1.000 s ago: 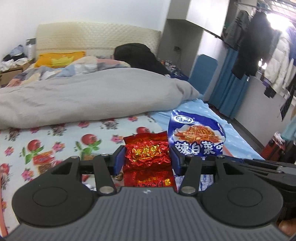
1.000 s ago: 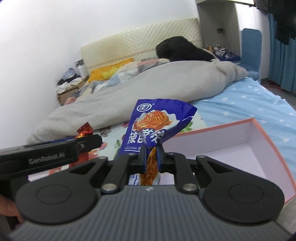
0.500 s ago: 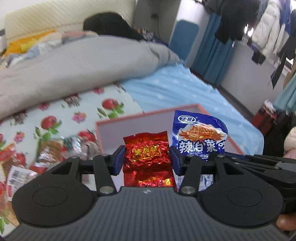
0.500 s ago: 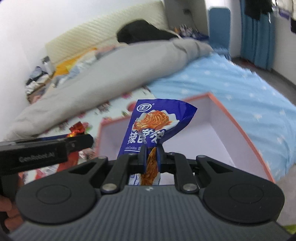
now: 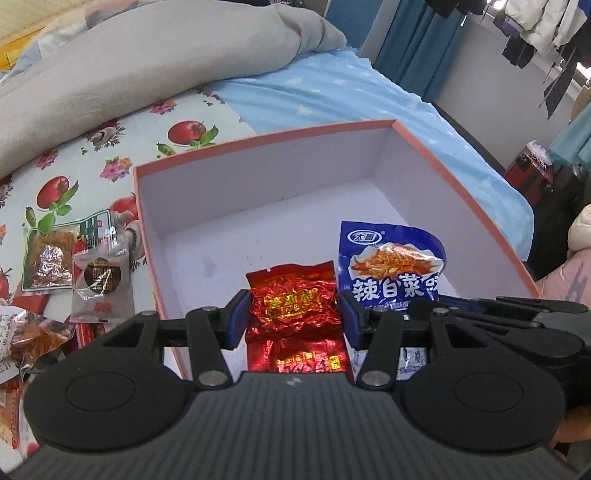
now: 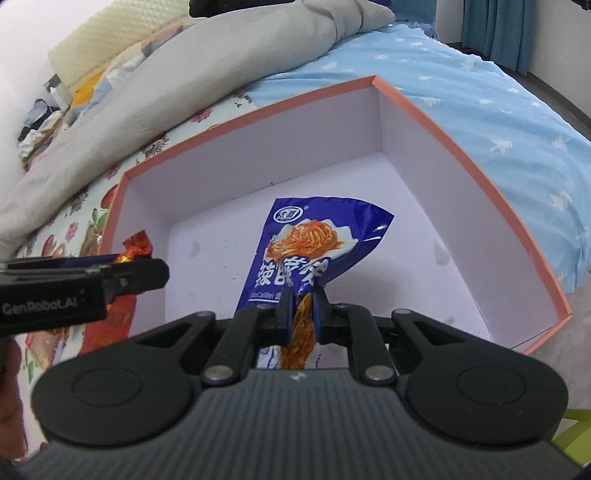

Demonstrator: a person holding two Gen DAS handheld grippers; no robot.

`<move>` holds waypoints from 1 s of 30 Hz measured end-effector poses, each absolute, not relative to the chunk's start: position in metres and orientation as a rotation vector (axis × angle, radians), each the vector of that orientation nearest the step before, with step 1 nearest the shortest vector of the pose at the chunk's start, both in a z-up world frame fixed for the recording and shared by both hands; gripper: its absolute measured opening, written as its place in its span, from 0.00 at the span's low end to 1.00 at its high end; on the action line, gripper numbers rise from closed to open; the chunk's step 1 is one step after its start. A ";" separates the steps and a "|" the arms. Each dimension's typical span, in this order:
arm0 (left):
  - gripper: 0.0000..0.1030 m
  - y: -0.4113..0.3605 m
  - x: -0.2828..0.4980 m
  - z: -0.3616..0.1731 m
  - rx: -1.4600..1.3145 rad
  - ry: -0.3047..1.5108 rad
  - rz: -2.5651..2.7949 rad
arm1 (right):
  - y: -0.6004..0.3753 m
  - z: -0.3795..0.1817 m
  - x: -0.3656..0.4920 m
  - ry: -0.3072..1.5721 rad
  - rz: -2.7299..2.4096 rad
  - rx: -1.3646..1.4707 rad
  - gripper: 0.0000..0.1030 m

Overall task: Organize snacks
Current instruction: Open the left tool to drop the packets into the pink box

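- Bedroom; work surface is a bed. Fruit-and-flower print sheet (image 5: 110,147) on the left part, light blue star-print cover (image 5: 369,92) on the right.
- Grey duvet (image 5: 129,62) bunched along the far side of the bed; pale quilted headboard (image 6: 110,33) behind it, clutter by the wall far left in the right wrist view.
- Teal curtains (image 5: 417,40) and hanging clothes (image 5: 535,26) on the far right; dark floor beyond the bed edge.
- Open box (image 5: 266,138), orange rim, white inside, sits on the bed straddling both covers. Floor of it bare, a few smudges.
- Loose snack packets (image 5: 77,266) lie on the print sheet just left of the box, outside it.
- Left gripper (image 5: 291,321) half-wide, pads clamped on a red foil packet (image 5: 293,306), held over the near part of the box.
- Right gripper (image 6: 303,317) nearly closed, pinching the bottom edge of a blue noodle-picture packet (image 6: 314,240), which stands up over the box interior.
- Both grippers side by side, close; left one's body crosses the left of the right wrist view, covering part of the box's left wall.
- Part of a hand (image 5: 572,428) shows at the left wrist view's lower right.
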State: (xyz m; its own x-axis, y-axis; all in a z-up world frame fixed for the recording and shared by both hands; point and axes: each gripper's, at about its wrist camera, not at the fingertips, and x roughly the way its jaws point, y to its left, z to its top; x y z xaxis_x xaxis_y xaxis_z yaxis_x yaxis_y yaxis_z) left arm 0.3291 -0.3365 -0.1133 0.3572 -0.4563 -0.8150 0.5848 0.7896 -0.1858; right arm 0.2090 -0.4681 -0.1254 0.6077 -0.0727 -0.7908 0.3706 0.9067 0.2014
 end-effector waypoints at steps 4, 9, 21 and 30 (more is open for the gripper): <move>0.72 -0.334 0.327 -0.107 0.142 0.984 -0.679 | -0.470 -0.123 0.208 0.886 -0.277 0.378 0.21; 0.82 -0.326 0.317 -0.087 0.135 0.929 -0.689 | -0.470 -0.112 0.203 0.837 -0.280 0.398 0.58; 0.81 -0.275 0.283 -0.014 0.067 0.792 -0.652 | -0.440 -0.056 0.176 0.705 -0.250 0.383 0.57; 0.81 -0.224 0.244 0.040 0.047 0.670 -0.616 | -0.407 -0.013 0.149 0.596 -0.212 0.345 0.57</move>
